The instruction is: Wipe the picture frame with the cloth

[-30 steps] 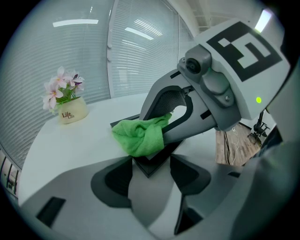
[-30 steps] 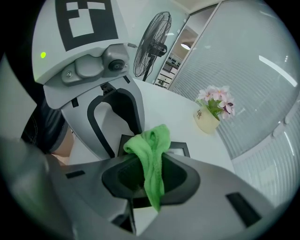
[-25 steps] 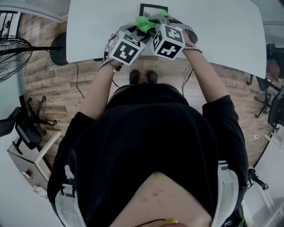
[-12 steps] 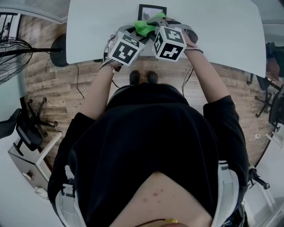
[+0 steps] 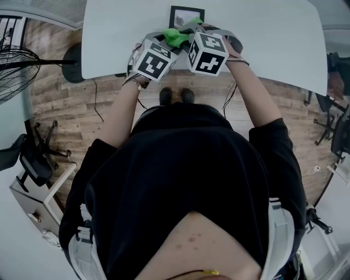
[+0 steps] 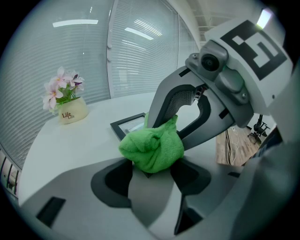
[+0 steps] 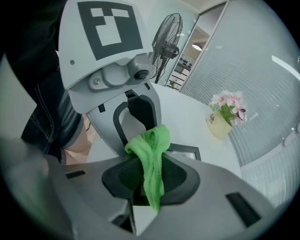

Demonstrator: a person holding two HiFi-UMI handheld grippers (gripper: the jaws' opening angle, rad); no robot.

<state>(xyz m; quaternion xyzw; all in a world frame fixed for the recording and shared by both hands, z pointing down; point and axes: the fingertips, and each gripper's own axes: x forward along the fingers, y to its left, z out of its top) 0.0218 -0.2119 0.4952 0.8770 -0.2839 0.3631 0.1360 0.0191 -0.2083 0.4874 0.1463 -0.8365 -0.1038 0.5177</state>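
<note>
Green cloth (image 5: 177, 36) clamped between both hand-held grippers (image 6: 146, 172) (image 7: 151, 187), tip-to-tip.

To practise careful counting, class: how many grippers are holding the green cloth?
2. The left gripper pinches the cloth at its bunched end; the right gripper pinches its other end.

I see picture frame (image 5: 186, 13) top centre, lower edge hidden behind cloth (image 5: 177, 36); fan (image 5: 15, 66) cut off by left edge.
</note>
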